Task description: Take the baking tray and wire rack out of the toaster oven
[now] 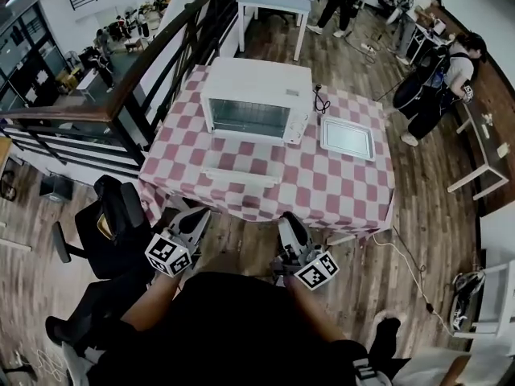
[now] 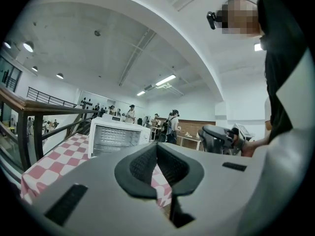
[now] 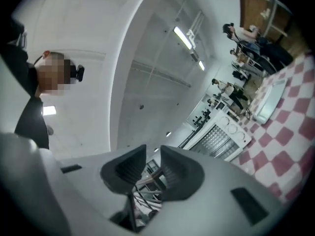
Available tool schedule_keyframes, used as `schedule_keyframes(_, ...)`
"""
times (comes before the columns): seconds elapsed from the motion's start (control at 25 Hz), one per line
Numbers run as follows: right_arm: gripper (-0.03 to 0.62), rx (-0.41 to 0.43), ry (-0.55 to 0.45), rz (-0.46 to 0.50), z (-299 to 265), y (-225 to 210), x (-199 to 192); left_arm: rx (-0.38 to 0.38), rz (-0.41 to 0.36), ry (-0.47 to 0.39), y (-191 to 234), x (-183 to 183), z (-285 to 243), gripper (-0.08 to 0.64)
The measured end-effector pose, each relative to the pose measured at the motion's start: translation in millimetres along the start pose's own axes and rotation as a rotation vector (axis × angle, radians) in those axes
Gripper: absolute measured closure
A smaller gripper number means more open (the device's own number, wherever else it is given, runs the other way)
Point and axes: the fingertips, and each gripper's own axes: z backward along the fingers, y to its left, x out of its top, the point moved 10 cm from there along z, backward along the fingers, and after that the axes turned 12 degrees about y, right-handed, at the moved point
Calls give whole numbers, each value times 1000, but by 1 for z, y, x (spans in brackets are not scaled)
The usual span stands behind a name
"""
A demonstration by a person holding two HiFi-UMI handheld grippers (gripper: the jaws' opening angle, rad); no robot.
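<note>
The white toaster oven (image 1: 256, 99) stands on the checkered table (image 1: 354, 187), and its glass door looks closed. A silver baking tray (image 1: 348, 137) lies on the cloth to its right. In front of the oven lies a flat pale piece that looks like the wire rack (image 1: 241, 175). Both grippers hang below the table's near edge, apart from everything. My left gripper (image 1: 201, 214) (image 2: 156, 146) has its pads meeting at the tips and holds nothing. On my right gripper (image 1: 287, 219) (image 3: 153, 151), which is rolled to one side, a narrow gap shows between the pads and it holds nothing.
A dark railing (image 1: 137, 79) runs along the table's left side. A black office chair (image 1: 113, 223) stands at the near left. A white cable (image 1: 406, 264) trails over the wooden floor at the right. People (image 1: 438, 79) stand at the back right.
</note>
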Motion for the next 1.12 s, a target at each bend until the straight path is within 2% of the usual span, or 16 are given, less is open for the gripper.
schedule_keyframes(0.16, 509, 66, -81, -229, -24, -26, 0, 27, 15, -19, 24, 6, -11, 566)
schedule_keyframes(0.36, 503, 92, -168, -459, -64, -62, -6, 35, 41, -40, 66, 10, -33, 566)
schedule_keyframes(0.48, 460, 128, -244, -591, -104, -89, -8, 32, 64, -40, 104, 19, -53, 566)
schedule_keyframes(0.64, 439, 78, -239, -654, -151, -126, -8, 4, 82, -33, 147, 33, -81, 566)
schedule_keyframes(0.8, 439, -55, -254, -712, -184, -164, -19, -41, 70, 12, 183, 40, -109, 566)
schedule_keyframes(1.0, 435, -189, -209, -680, -226, -219, -32, -66, 78, 11, 229, 43, -140, 566)
schedule_keyframes(1.12, 380, -229, -187, -669, -255, -243, -38, -73, 89, 23, 256, 44, -154, 566)
